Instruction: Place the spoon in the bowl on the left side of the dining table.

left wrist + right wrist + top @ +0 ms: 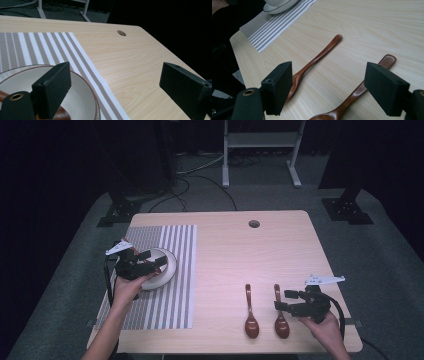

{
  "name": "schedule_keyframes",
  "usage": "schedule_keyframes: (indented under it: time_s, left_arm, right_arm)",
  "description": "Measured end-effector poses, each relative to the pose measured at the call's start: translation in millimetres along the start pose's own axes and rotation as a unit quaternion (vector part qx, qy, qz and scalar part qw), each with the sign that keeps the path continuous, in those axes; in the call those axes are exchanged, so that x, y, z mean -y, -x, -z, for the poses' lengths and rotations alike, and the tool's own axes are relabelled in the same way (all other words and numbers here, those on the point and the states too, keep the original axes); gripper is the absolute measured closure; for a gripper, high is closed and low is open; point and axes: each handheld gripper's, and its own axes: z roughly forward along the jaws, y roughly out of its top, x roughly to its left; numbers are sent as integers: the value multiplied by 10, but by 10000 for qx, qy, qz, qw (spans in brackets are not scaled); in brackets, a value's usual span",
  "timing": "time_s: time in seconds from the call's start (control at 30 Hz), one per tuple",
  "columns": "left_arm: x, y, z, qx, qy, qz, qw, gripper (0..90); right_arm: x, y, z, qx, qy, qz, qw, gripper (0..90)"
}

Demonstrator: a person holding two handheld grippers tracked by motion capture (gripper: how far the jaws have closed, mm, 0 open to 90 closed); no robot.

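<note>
- Brown wooden spoons (251, 312) lie side by side in the lower middle of the high view, bowls toward me and handles pointing up the frame; a third brown wooden piece, probably another spoon, shows at the bottom left of the left gripper view inside the white round bowl with a thin dark rim (169, 268).
- My left gripper (152, 262) hangs over that bowl at centre left of the high view, jaws spread wide with nothing between the pads.
- My right gripper (281, 300) sits low at the lower right, jaws released too, and in its own view the right-hand spoon (359, 92) runs up between the pads without touching them.
- As I judge it, the step in hand is picking the next spoon: I'd lower the right gripper so both pads straddle the narrow neck, close squarely, then lift level so the bowl end doesn't swing.
- The other spoon (317, 58) lies just beside the left pad in that view, so I'd watch not to nudge it.
- The grey-and-white striped woven placemat (172, 300) carries the bowl at the left of the pale wooden table (280, 250); a small round hole (254, 224) sits near the top edge, well apart from my path.
</note>
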Motion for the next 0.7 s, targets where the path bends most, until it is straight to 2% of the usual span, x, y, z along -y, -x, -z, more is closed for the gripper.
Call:
schedule_keyframes:
  time_s: [0.33, 0.7]
  left_arm:
    - [44, 79, -150, 131, -134, -22, 9998, 93]
    - [91, 287, -321, 391, -258, -176, 9987, 93]
  right_arm:
    - [6, 3, -4, -11, -20, -5, 10000, 215]
    - [11, -7, -7, -9, -42, 2, 10000, 211]
